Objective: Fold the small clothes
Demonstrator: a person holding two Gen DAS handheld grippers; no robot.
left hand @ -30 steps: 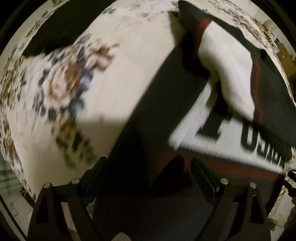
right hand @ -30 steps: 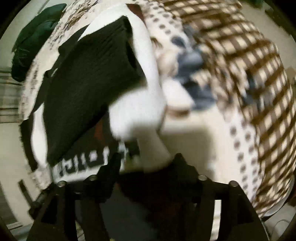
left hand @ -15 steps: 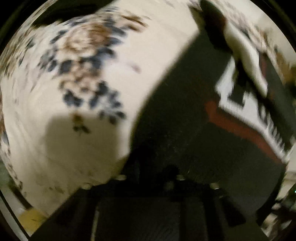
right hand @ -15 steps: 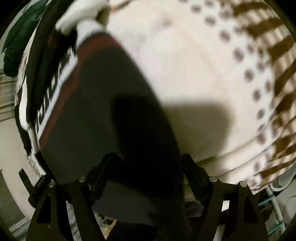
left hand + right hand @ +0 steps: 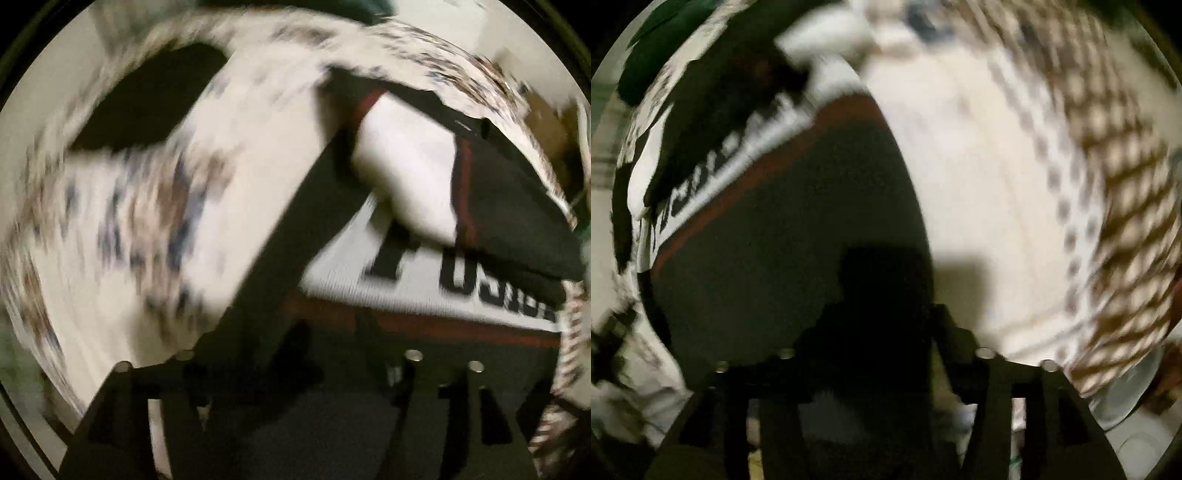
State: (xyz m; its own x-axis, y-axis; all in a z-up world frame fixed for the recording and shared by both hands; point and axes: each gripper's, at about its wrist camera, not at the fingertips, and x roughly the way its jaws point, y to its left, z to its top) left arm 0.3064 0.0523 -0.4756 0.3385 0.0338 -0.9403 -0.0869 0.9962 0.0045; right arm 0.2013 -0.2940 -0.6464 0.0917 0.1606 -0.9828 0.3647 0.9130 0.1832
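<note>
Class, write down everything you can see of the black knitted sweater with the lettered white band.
The sweater looks like ribbed black knit with a white chest band bearing black letters, edged in red. A white-and-black sleeve is folded across it. It lies flat on a floral bedspread; its hem runs under both claws, though blur hides any contact.

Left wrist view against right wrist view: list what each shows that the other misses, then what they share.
Only the left wrist view shows the blue and brown floral print on the bedspread and the sweater's white sleeve folded across its front. Only the right wrist view shows the brown checked border with its rows of dots. Both show the dark sweater with its red stripe and lettered white band, lying on the cream bedspread, and a dark green garment at the far edge. Both are blurred.
</note>
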